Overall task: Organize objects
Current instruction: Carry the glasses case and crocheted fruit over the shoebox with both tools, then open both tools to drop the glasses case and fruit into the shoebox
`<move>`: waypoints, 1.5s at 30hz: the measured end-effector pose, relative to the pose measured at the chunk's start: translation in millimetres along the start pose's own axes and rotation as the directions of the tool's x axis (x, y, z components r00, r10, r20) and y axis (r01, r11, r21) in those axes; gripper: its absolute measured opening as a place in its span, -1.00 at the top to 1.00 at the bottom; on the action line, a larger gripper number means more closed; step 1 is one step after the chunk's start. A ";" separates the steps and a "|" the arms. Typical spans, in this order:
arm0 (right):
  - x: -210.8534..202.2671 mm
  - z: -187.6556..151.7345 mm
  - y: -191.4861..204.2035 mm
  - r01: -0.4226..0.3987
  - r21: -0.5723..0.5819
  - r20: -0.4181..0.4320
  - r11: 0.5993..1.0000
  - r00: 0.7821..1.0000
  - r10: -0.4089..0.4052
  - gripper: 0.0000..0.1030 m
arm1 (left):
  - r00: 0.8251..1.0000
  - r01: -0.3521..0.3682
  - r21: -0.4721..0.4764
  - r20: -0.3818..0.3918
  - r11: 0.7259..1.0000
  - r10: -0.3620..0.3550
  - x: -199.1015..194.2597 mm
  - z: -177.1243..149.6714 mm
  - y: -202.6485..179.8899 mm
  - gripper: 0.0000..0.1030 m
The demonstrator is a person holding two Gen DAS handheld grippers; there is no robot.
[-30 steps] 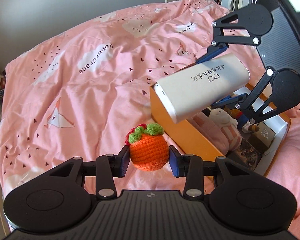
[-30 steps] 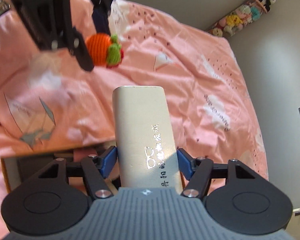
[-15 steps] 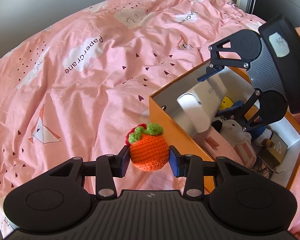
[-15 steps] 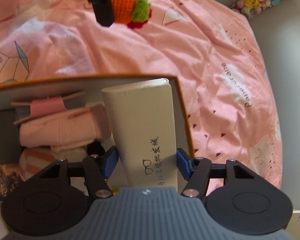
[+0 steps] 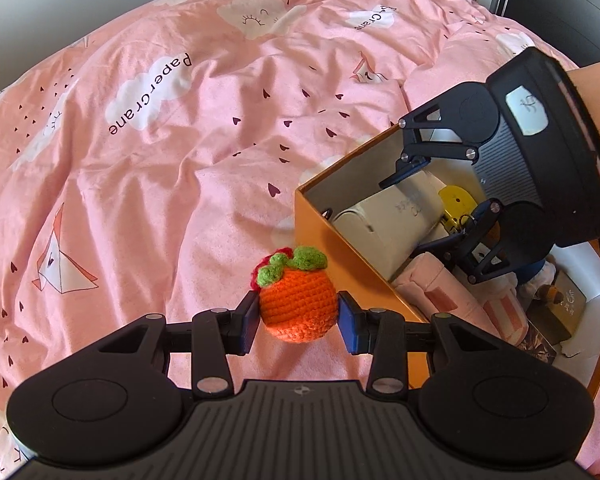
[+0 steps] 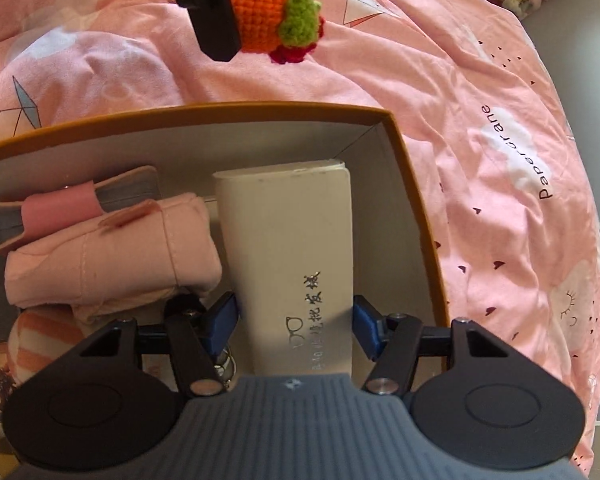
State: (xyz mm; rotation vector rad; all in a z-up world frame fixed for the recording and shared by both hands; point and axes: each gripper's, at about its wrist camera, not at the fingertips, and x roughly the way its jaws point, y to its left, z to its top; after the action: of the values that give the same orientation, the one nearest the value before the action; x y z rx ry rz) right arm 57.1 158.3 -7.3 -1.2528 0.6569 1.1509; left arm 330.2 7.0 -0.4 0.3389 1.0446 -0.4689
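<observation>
**2 grippers, 1 box**

Both tilt steeply downward. The right gripper point(image 6: 294, 318) – jaws just narrowed – pinches the white case point(image 6: 288, 248), now inside the orange box point(image 6: 416, 216), earlier above it. The left gripper point(image 5: 298, 318) clamps the crocheted orange point(image 5: 298, 304) just outside.

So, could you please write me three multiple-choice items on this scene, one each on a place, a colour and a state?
1. Where is the white glasses case?
A. On the bedspread
B. Inside the orange box
C. On the floor

2. What colour is the crocheted fruit?
A. Orange
B. Blue
C. Yellow

3. What is the left gripper doing?
A. Hanging empty
B. Gripping the box wall
C. Gripping the crocheted fruit

Answers: 1 B, the case is within the box walls, between the pads of the right gripper. 2 A, orange body with green leaves. 3 C, both pads press its sides.
</observation>
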 end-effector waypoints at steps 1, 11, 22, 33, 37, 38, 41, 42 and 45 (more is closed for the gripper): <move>1.6 -0.7 -0.4 -0.001 0.011 0.006 1.000 1.000 0.001 -0.22 | 1.000 0.000 0.000 -0.001 1.000 0.000 0.6 0.1 0.2 0.10; -2.4 -4.5 -2.5 -0.009 0.038 0.079 0.999 0.997 0.006 -0.25 | 1.000 0.001 -0.002 -0.003 1.000 -0.001 1.9 3.7 -1.5 0.10; 0.8 -34.7 -28.3 -0.081 0.300 -0.152 0.951 0.980 0.132 -0.17 | 0.998 0.016 0.015 0.061 1.000 -0.017 -17.2 17.3 -16.2 0.10; 21.0 -39.6 -15.5 -0.028 0.356 -0.201 0.934 0.974 0.106 0.40 | 0.996 0.025 0.033 0.090 0.999 -0.028 -24.0 28.4 -28.8 0.10; 22.1 -38.9 -11.3 0.030 0.296 -0.174 0.955 0.985 0.023 0.43 | 0.995 0.027 0.041 0.091 0.999 -0.031 -21.7 32.5 -31.8 0.10; 23.2 -38.5 -12.2 0.045 0.305 -0.170 0.951 0.985 0.008 0.44 | 0.995 0.030 0.040 0.091 0.999 -0.033 -20.5 33.7 -32.9 0.10; 26.3 -37.6 -12.4 0.047 0.326 -0.175 0.944 0.984 0.012 0.44 | 0.995 0.040 0.046 0.092 0.998 -0.044 -16.1 37.5 -37.7 0.10; 25.1 -37.1 -10.9 0.050 0.318 -0.178 0.947 0.984 0.008 0.43 | 0.994 0.042 0.051 0.094 0.998 -0.047 -15.3 39.0 -40.0 0.10; 9.2 -37.6 -10.6 0.047 0.341 -0.148 0.939 0.989 0.004 0.43 | 0.992 0.060 0.069 0.103 0.996 -0.067 -15.1 43.7 -47.9 0.10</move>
State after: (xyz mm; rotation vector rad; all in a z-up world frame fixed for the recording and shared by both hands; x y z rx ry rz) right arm 77.2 126.4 -20.8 -1.0472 0.9109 0.8836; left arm 331.4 -51.7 31.1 0.3369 0.9410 -0.5736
